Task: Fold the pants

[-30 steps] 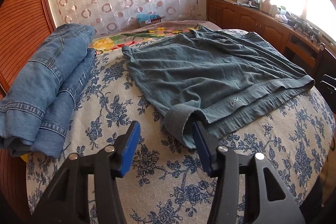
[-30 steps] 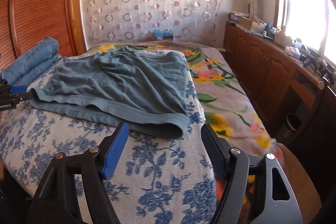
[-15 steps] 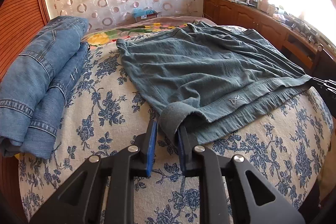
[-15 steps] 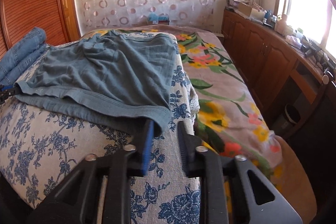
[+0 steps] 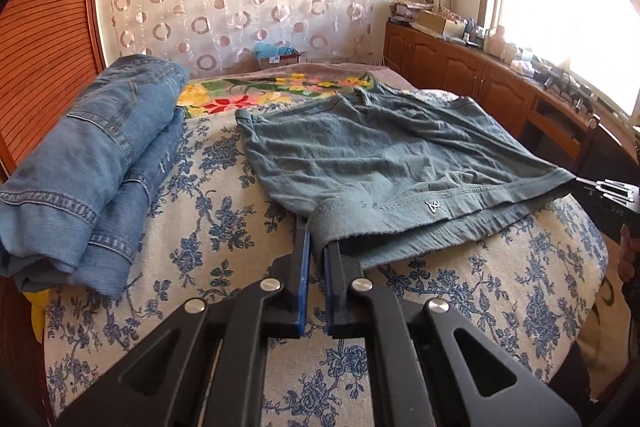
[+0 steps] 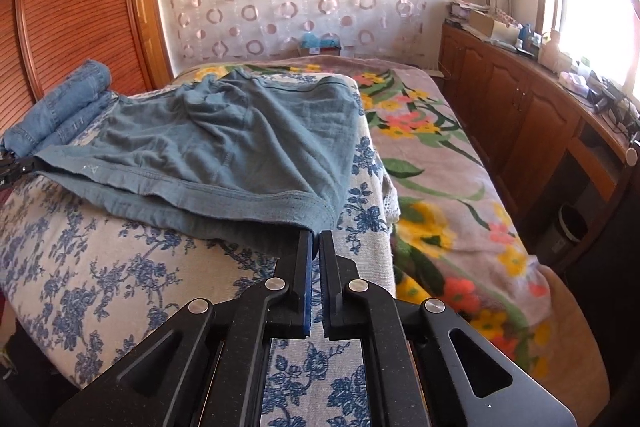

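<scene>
A pair of grey-blue shorts lies spread on the blue-flowered cloth over the bed. My left gripper is shut on the near left corner of the waistband, which is lifted a little off the cloth. My right gripper is shut on the opposite waistband corner of the shorts. Each gripper also shows at the edge of the other's view: the right gripper at far right, the left gripper at far left. The waistband hangs stretched between them.
Folded blue jeans are stacked at the left edge of the bed, against a wooden slatted panel. A flowered blanket covers the bed's right side. Wooden cabinets with clutter on top run under the window.
Both grippers went from wide open to shut on the waistband corners. The left one has lifted its corner slightly.
</scene>
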Demonstrator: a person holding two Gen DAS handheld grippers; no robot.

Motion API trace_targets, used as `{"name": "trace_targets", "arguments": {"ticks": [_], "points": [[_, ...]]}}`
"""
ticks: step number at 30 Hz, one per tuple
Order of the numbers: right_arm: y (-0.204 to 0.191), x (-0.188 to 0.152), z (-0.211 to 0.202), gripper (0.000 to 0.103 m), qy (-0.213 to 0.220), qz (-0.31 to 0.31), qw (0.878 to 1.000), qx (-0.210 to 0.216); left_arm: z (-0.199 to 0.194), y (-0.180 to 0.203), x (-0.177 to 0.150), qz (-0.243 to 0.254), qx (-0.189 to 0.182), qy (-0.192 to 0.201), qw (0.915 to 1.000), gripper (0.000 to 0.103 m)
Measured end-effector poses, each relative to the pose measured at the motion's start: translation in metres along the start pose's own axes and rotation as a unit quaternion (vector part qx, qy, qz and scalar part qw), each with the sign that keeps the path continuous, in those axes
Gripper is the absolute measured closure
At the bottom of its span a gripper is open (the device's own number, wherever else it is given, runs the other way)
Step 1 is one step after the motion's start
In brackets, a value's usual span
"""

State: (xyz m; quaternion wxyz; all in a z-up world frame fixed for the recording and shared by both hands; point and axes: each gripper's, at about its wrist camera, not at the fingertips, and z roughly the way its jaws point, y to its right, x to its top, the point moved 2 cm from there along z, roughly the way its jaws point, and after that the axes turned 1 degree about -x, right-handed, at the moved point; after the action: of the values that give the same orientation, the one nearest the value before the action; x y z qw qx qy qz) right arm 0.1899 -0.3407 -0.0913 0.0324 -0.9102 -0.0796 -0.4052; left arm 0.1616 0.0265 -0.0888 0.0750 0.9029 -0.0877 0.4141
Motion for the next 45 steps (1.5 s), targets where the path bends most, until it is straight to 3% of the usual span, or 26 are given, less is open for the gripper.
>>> {"name": "trace_targets", "arguments": {"ticks": [4,17,27,33,39,42,45], "points": [[-0.011,0.001,-0.007,0.103,0.007,-0.005,1.000,0.014,-0.022,-0.007,-0.006,-0.009,0.000,0.014,0.9999,0.101],[-0.034,-0.022,-0.040,0.103,0.004,-0.005,0.998,0.055,-0.052,-0.014,-0.049,-0.033,-0.004,0.007,0.9994,0.101],[-0.026,-0.044,-0.064,0.103,-0.001,0.004,0.998,0.059,-0.077,-0.002,-0.078,-0.043,-0.011,0.006,0.9990,0.101],[-0.024,-0.068,-0.067,0.103,-0.017,0.014,0.998,0.057,-0.071,-0.003,-0.100,-0.043,-0.004,-0.022,0.9988,0.100],[-0.034,-0.061,-0.070,0.103,0.003,0.008,0.998,0.068,-0.073,-0.001,-0.103,-0.038,0.015,-0.020,0.9990,0.095],[-0.049,-0.052,-0.067,0.102,0.011,-0.005,0.997,0.077,-0.080,-0.004,-0.100,-0.038,0.019,-0.012,0.9990,0.083],[-0.062,-0.045,-0.061,0.092,0.011,-0.018,0.996,0.088,-0.084,-0.006,-0.096,-0.036,0.018,-0.005,0.9992,0.072]]}}
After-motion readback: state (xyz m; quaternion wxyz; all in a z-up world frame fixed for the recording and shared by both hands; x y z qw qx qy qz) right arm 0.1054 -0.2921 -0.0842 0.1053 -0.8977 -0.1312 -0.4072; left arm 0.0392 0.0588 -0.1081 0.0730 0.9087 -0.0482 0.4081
